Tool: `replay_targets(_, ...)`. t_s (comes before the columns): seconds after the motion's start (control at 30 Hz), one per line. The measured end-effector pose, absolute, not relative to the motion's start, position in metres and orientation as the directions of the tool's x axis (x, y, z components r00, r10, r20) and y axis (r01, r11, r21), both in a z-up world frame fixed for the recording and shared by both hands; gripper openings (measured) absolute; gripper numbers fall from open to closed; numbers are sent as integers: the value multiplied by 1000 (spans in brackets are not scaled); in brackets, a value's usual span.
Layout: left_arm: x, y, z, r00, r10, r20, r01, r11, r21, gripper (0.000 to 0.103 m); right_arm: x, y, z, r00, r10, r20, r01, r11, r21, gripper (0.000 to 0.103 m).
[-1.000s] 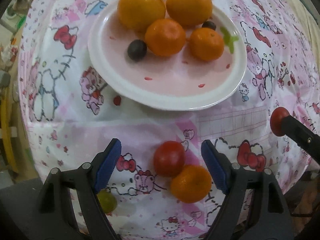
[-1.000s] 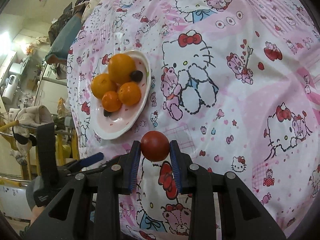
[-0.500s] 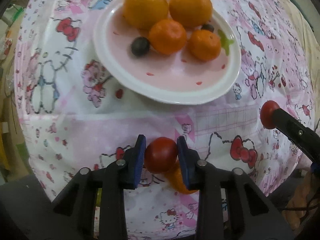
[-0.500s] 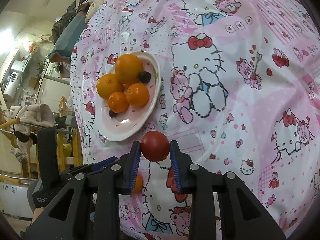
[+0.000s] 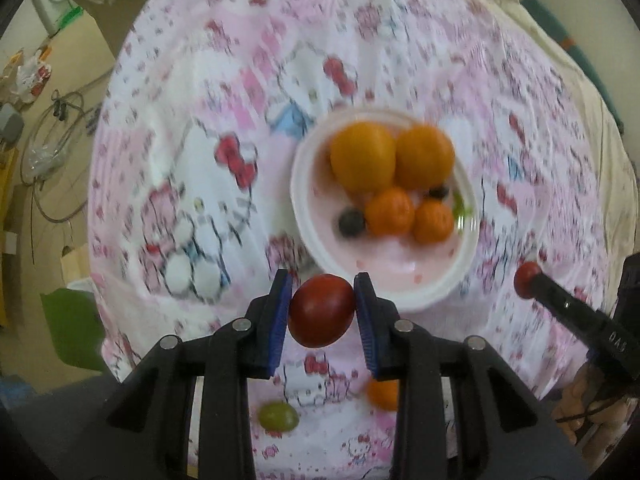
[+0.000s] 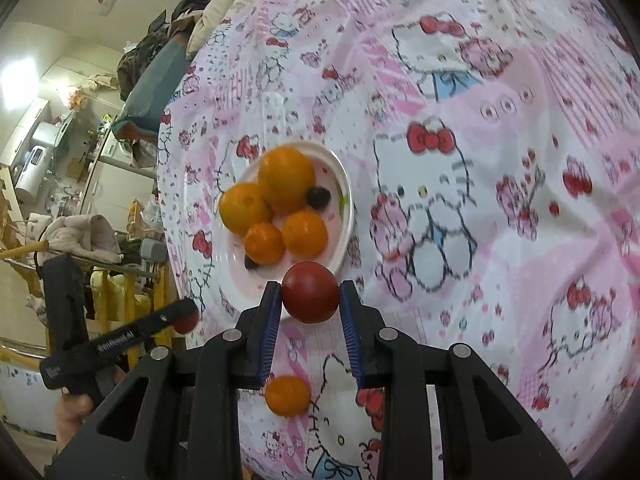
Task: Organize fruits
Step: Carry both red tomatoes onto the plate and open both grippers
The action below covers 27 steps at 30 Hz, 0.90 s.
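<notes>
Pink tablecloth (image 5: 192, 184) | left gripper (image 5: 322, 310) grips tomato (image 5: 321, 310) | plate (image 5: 308, 216) beyond

We see a pink-and-white cartoon-cat cloth (image 6: 500, 184), a white plate (image 6: 347, 216) at its nine o'clock, with orange fruit (image 6: 286, 180).

Two red tomatoes (image 5: 321, 311) (image 6: 311, 297) are clamped aloft; oranges (image 5: 363, 159) fill the plate (image 5: 404, 300) at 12 o'clock.
</notes>
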<state>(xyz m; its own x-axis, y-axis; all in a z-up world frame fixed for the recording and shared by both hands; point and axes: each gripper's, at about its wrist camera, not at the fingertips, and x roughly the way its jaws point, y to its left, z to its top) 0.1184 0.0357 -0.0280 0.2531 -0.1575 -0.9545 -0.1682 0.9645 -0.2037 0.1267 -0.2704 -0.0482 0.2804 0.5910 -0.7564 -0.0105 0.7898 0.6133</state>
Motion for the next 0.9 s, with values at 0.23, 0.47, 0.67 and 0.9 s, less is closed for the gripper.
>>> replay_targets(0.23,154,25,-28,283,-144,-948,-167,966,-196,28,151,-261,-44,285,603,-745,-29,782,622,31)
replay_targets(0.47,175,10,-45,289,-119,-950,-137,977,-164,29,178,-251,-51,272,586,-763,-51,801,597,31)
replay_targets(0.67,179,7,-63,247,-161,-956,-144,969,-200,29,200,-245,-75,234,559,-796,-40,823,566,31)
replay_targets(0.9,182,5,-68,256,-146,-956,-126,975,-182,29,212,-235,-89,207,545,-812,-53,835,547,31)
